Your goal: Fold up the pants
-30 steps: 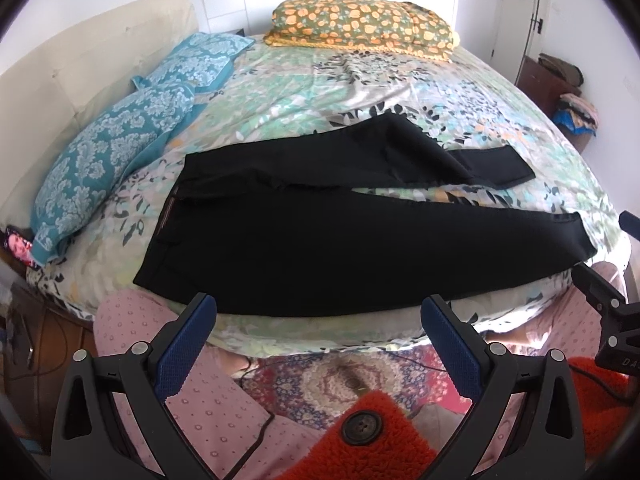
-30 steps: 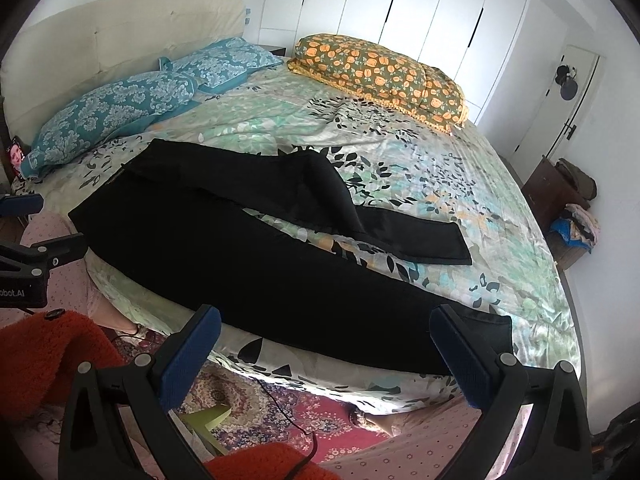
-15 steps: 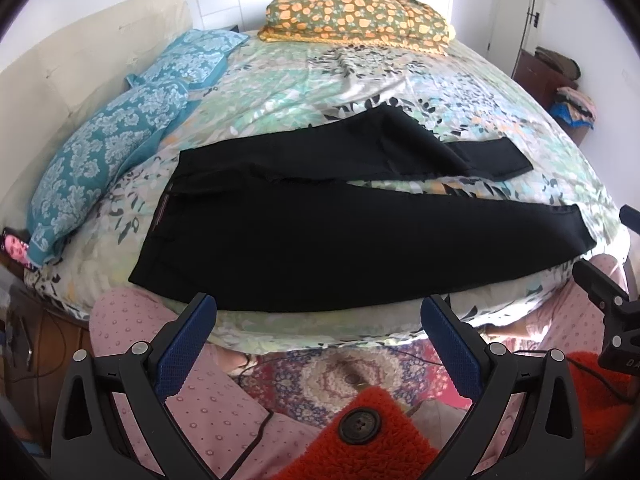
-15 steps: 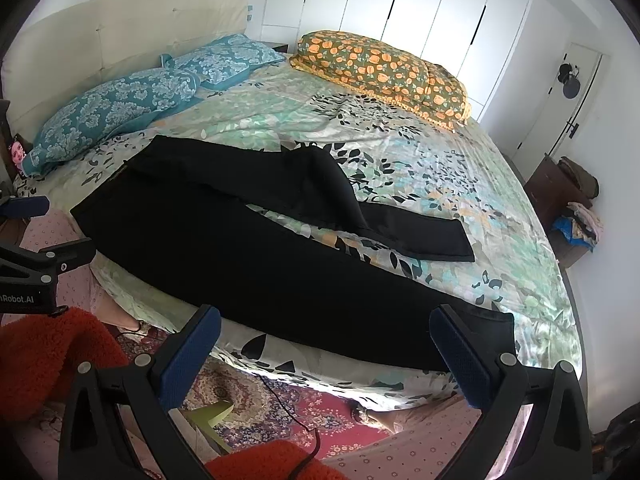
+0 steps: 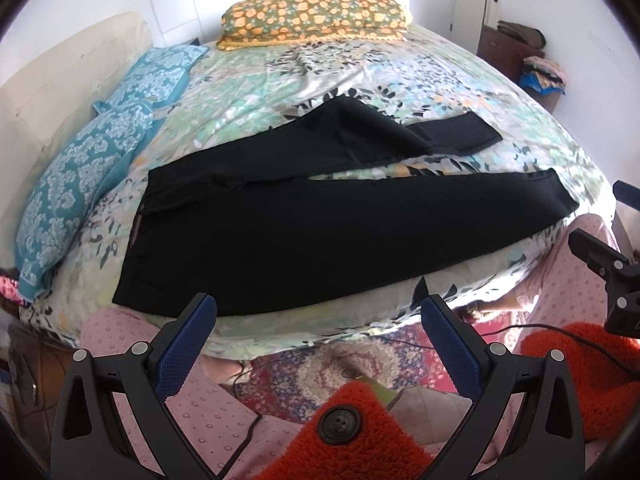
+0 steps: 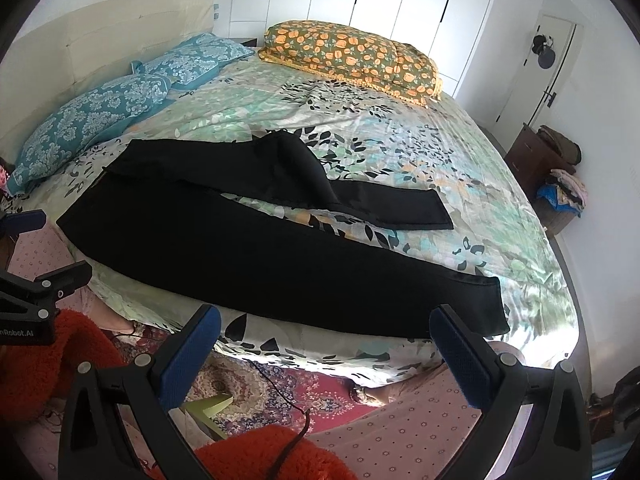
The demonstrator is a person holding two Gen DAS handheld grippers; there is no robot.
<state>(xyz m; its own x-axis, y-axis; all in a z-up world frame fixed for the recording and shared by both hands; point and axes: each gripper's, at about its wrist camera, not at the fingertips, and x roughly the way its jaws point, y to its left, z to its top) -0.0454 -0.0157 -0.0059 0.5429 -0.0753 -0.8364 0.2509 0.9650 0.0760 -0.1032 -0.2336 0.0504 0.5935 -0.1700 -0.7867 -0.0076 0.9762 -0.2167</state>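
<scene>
Black pants (image 5: 304, 224) (image 6: 248, 256) lie spread flat on the floral bedsheet, waistband to the left, legs running right. The near leg reaches the bed's front edge; the far leg has a raised fold at its middle. My left gripper (image 5: 318, 322) hovers open just short of the front edge, below the pants' seat, holding nothing. My right gripper (image 6: 326, 334) is open too, near the front edge below the near leg's lower part, empty. Each gripper shows at the side of the other's view.
Two blue patterned pillows (image 5: 80, 184) lie by the cream headboard (image 6: 80, 40). An orange flowered pillow (image 5: 316, 20) sits at the far edge. A patterned rug (image 6: 280, 384) covers the floor below. A dark cabinet (image 6: 532, 160) with stacked clothes stands at the right wall.
Both grippers have moved closer to the bed, so the pants fill more of each view. Both stay open and the pants have not shifted.
</scene>
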